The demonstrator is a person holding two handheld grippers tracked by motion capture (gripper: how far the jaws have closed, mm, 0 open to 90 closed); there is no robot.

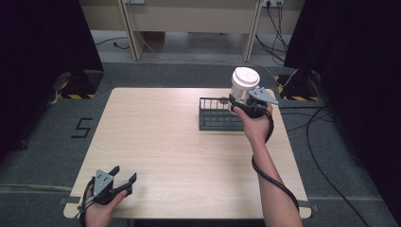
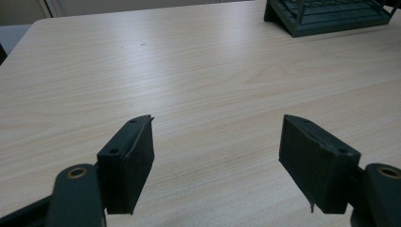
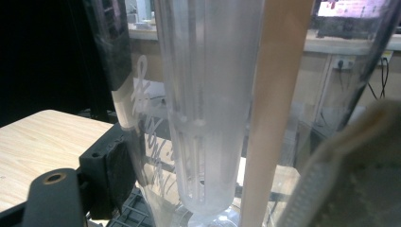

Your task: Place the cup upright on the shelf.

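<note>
The right claw (image 1: 236, 105) is clamped on a clear pitcher with a white lid (image 1: 245, 82), held just over the dark wire rack (image 1: 215, 118), seemingly mid-transfer, while the left claw (image 1: 124, 177) rests apart and idle at the tabletop's (image 1: 165, 151) near edge.

We read one clear sign: a black "5" (image 1: 81, 127) marked on the grey floor (image 1: 42, 142) left of the bench (image 1: 156, 142). White script on the clear cup (image 3: 151, 137) is too blurred to read.

left gripper (image 1: 124, 176): fingers spread, low | right gripper (image 1: 238, 103): fingers clamped, arm extended
</note>
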